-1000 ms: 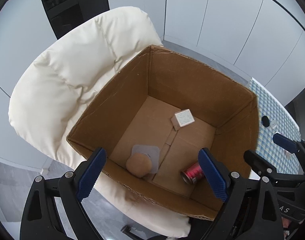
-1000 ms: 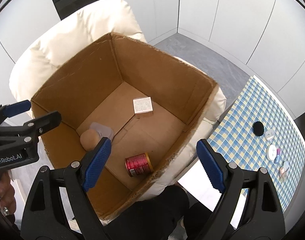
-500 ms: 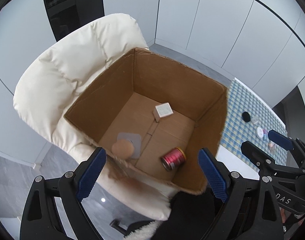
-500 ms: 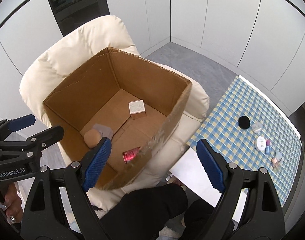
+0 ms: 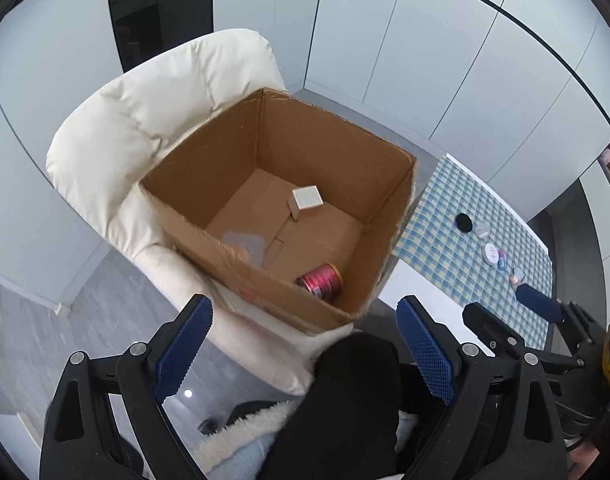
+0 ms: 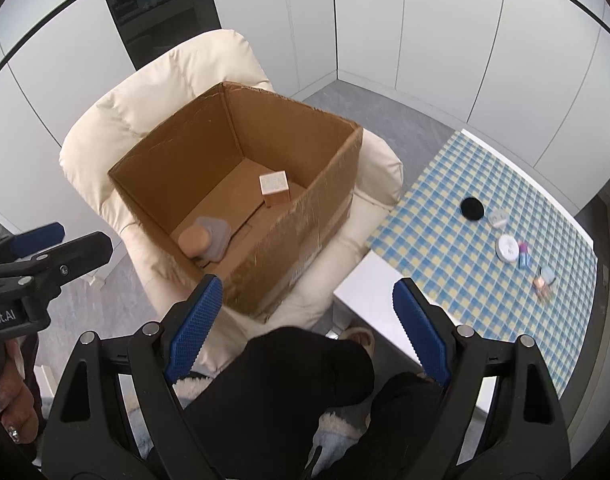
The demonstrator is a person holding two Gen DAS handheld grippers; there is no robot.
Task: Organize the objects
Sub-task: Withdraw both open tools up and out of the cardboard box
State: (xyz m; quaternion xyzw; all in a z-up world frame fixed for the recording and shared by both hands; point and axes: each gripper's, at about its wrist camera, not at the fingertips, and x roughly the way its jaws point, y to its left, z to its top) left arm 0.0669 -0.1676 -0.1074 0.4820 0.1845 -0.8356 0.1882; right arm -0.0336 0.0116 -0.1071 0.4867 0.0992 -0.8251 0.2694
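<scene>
Both grippers had pulled back and up from the cardboard box since a second before, so the box looked smaller and farther away, and more of the checked table had come into sight. The left gripper had its blue tongs wide apart with nothing between them. The right gripper was the same, wide and empty. Each one hung in the air near the person's dark trouser leg, not touching the box.

The box sat open on a puffy cream chair. Inside it lay a red can on its side in the near right corner. A small white cube stood near the far wall. A tan round thing rested on a flat grey pad by the left wall; in the left view the box's near edge hid the tan thing and only part of the pad showed.

To the right of the chair stood the table with its blue and yellow checked cloth. On it lay a black disc, a white round lid, and a few more small things too tiny to tell. They were well apart from the box. A hand held the left gripper's handle at the left edge of the right view.
</scene>
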